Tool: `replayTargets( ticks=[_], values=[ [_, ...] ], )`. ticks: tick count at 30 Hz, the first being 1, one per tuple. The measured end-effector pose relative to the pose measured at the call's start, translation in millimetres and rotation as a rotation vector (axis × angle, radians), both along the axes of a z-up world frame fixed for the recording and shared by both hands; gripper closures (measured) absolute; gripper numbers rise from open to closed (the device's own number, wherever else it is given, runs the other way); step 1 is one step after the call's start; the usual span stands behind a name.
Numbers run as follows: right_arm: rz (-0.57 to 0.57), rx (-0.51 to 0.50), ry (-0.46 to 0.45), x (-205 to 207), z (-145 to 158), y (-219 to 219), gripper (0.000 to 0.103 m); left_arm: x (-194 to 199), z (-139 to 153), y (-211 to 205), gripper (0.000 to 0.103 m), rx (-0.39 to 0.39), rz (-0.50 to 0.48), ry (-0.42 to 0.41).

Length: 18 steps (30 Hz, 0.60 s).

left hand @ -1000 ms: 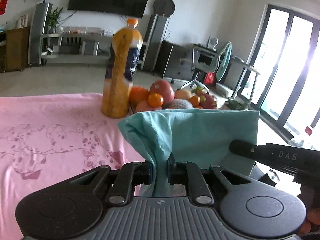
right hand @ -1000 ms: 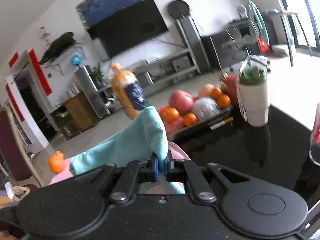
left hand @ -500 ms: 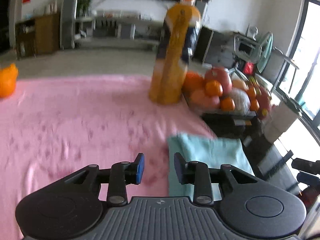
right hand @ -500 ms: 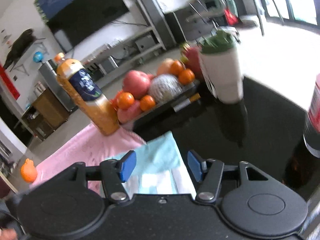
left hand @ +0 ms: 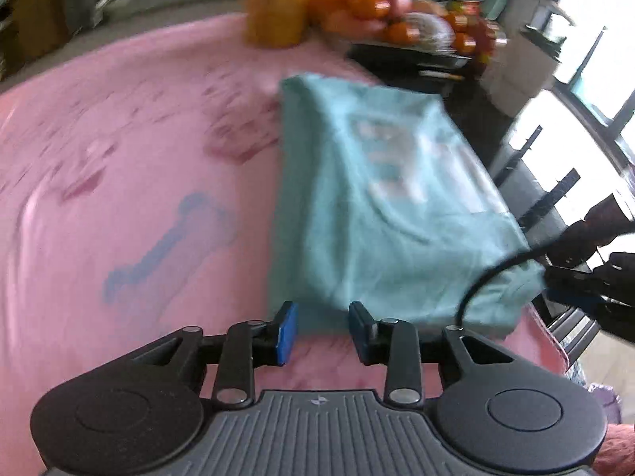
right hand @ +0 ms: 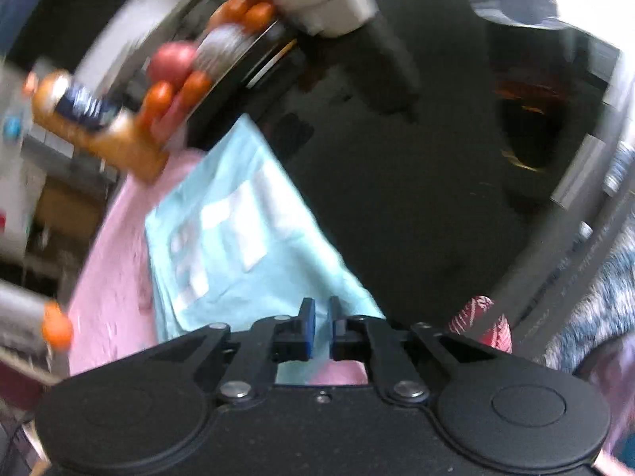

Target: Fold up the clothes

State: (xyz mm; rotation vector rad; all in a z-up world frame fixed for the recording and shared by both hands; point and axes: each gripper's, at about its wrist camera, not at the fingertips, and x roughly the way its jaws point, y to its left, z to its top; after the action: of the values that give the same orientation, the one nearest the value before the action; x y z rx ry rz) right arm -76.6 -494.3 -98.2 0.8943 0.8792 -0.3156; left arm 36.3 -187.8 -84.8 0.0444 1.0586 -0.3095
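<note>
Hovering both claws at the teal shirt's near hem, left gripper spread, right gripper closing empty, we should pinch its corners evenly.

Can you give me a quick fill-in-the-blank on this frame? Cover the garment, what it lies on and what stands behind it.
1. The folded teal garment lies on a cloth whose colour is ____.
2. Blue is the colour of a ____-shaped print on the cloth, left of the garment.
3. Beyond the garment, beside the fruit tray, stands a bottle of ____-coloured drink.
4. The left hand-held gripper has ____ between its fingertips.

Missing words: pink; bone; orange; nothing
</note>
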Motion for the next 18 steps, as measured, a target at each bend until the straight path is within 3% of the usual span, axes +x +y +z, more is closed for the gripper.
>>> replayTargets(
  ticks=[3,5,7,10,12,18],
  values=[
    [-0.014,0.04,-0.11,-22.3,22.0,13.6,0.079,-16.5,27.5,4.2,0.064,0.064,0.016,-0.049],
    [0.015,0.027,-0.16,-28.4,46.1,29.3,0.062,-29.7,49.7,4.2,0.061,0.105,0.021,-0.095],
    [0.057,-0.045,-0.177,-31.8,76.1,48.7,0.035,-44.6,71.9,4.2,0.056,0.128,0.018,-0.14],
    [0.098,-0.136,-0.196,-41.7,114.9,75.1,0.01,-63.4,98.6,9.8,0.046,0.107,0.0,-0.182],
    [0.117,-0.202,-0.182,-52.7,137.8,87.9,0.001,-74.3,112.2,13.9,0.035,0.09,-0.012,-0.199],
    [0.176,-0.429,-0.122,-82.9,182.2,121.5,0.0,-105.8,138.0,24.7,0.021,0.059,-0.041,-0.233]
  ],
)
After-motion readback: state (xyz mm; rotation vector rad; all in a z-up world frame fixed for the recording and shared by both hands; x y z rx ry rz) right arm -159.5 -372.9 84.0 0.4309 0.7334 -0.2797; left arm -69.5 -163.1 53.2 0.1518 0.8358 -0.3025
